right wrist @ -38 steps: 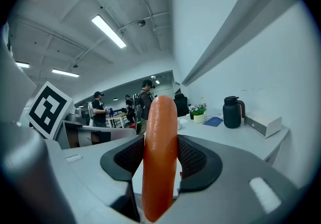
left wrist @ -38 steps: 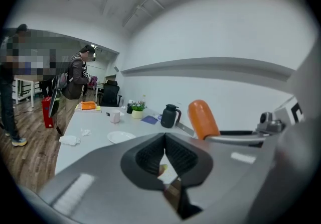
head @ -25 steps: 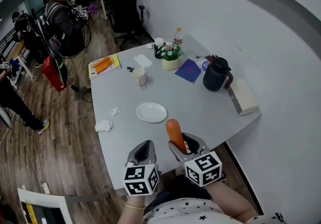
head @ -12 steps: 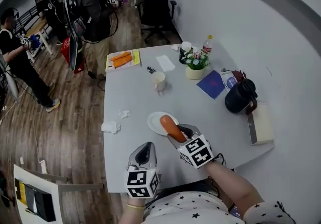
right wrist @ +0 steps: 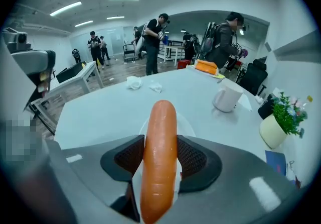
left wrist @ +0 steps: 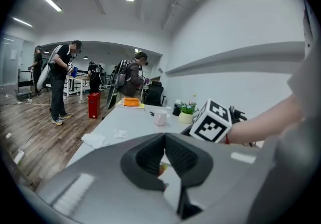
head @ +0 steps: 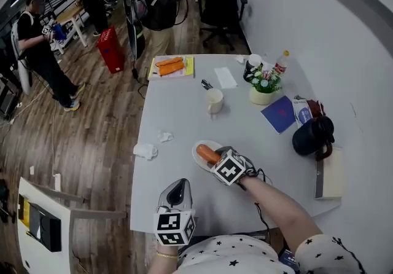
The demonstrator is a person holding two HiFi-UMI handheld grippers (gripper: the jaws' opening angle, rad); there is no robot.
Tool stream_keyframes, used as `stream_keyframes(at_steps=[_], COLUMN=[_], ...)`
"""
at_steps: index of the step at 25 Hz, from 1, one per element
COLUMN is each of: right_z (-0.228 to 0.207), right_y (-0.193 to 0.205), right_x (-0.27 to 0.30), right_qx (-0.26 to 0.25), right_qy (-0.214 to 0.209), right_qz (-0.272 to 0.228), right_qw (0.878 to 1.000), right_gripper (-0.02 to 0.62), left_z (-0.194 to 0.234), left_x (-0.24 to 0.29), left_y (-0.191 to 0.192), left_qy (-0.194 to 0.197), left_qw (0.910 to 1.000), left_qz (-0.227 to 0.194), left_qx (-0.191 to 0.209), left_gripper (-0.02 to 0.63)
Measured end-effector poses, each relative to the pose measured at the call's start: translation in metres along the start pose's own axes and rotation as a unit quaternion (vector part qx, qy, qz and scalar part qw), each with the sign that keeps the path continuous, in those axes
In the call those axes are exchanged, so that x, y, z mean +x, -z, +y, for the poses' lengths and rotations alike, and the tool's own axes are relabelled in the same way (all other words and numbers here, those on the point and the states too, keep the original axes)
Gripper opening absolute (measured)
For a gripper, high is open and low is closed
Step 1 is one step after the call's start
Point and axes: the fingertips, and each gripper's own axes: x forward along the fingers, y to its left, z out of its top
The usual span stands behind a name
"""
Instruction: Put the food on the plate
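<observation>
- The plate (head: 205, 144) sits light and loose on the worktop (head: 184, 101). A push from the descending tool could slide it toward the mug (head: 214, 101).
- The right hand-held gripper (head: 215, 157) is clamped on the sausage (head: 207, 153), jaws spread to its width, and it holds the sausage over the plate. I can't tell whether the sausage touches the plate yet.
- The sausage (right wrist: 159, 157) looks glossy and round. If it is let go from any height or at a tilt, it could roll off the low rim onto the worktop.
- The grip sits on the sausage's near part, so the long free end could tip down first and skid.
- The left hand-held gripper (head: 175, 190) hangs closed and empty at the near edge, too far away to steady the plate.
- A second ago the sausage stood up by the near edge, well short of the plate. It now lies low across the plate.
- The right hand-held gripper has tipped downward and reached forward, while the left has barely shifted.
</observation>
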Motion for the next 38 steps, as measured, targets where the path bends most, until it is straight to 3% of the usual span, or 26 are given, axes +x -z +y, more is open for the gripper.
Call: stream_keyframes(at_steps=[6, 17, 21, 23, 26, 29, 32, 35, 38], right_z=[-0.007, -0.007, -0.009, -0.01, -0.006, 0.004, 0.02, 0.033, 0.048], right_y=[0.005, 0.014, 0.008, 0.002, -0.011, -0.026, -0.03, -0.029, -0.025], right_x=[0.026, 0.032, 0.029, 0.023, -0.001, -0.038, -0.075, -0.111, -0.14], right_qx=[-0.021, -0.011, 0.002, 0.024, 0.063, 0.122, 0.192, 0.244, 0.277], right_qy=[-0.006, -0.007, 0.004, 0.005, 0.008, 0.01, 0.006, 0.034, 0.062], right_qz=[0.044, 0.045, 0.021, 0.0, -0.048, -0.124, -0.194, -0.252, -0.295], right_qw=[0.999, 0.999, 1.0, 1.0, 0.997, 0.985, 0.962, 0.936, 0.912], right_gripper=[0.202, 0.203, 0.22, 0.275, 0.278, 0.252, 0.153, 0.016, -0.001], left_z=[0.006, 0.001, 0.002, 0.001, -0.002, -0.006, -0.01, -0.015, -0.018], left_x=[0.001, 0.001, -0.001, -0.001, -0.001, 0.0, -0.001, -0.003, -0.008], left_y=[0.008, 0.009, 0.008, 0.007, 0.006, 0.004, 0.002, 0.0, -0.002], left_qy=[-0.017, -0.008, -0.005, 0.0, 0.011, 0.023, 0.036, 0.05, 0.06], left_qw=[0.9998, 0.9999, 0.9999, 0.9999, 0.9998, 0.9996, 0.9991, 0.9984, 0.9977], left_qz=[0.01, 0.014, 0.014, 0.013, 0.01, 0.008, 0.004, 0.002, 0.0], left_qx=[-0.009, 0.002, 0.004, 0.006, 0.011, 0.016, 0.021, 0.026, 0.03], left_gripper=[0.008, 0.008, 0.008, 0.008, 0.008, 0.008, 0.008, 0.008, 0.008])
